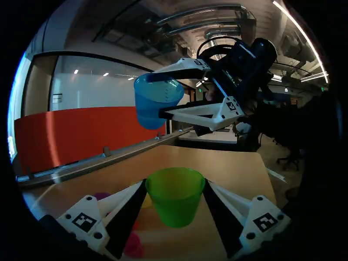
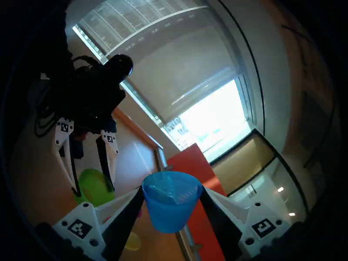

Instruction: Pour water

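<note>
**Left gripper view.** Your left gripper (image 1: 175, 182) reaches in from the lower edge. Its fingers are clenched on the green cup (image 1: 175, 200), one against each side wall. The cup stands upright, mouth up, over the pale wooden counter (image 1: 230, 165); you cannot tell whether its base touches the wood. Small pink and yellow pieces (image 1: 132, 245) lie on the counter beneath one finger. Higher and farther off, your right gripper (image 1: 157, 95) enters from the right and grasps the blue cup (image 1: 154, 104) between its two white fingers. This cup is above the green cup and apart from it. An orange wall panel (image 1: 87, 130) runs behind the counter.

**Right gripper view.** Your right gripper (image 2: 172, 191) pinches the blue cup (image 2: 170, 213) between both fingers at lower centre. You cannot tell whether the cup holds water. At the left, the left gripper (image 2: 94, 189) points downward with the green cup (image 2: 91, 185) between its fingers, over the counter (image 2: 30, 182). A bright window (image 2: 217, 122) lies beyond.
</note>
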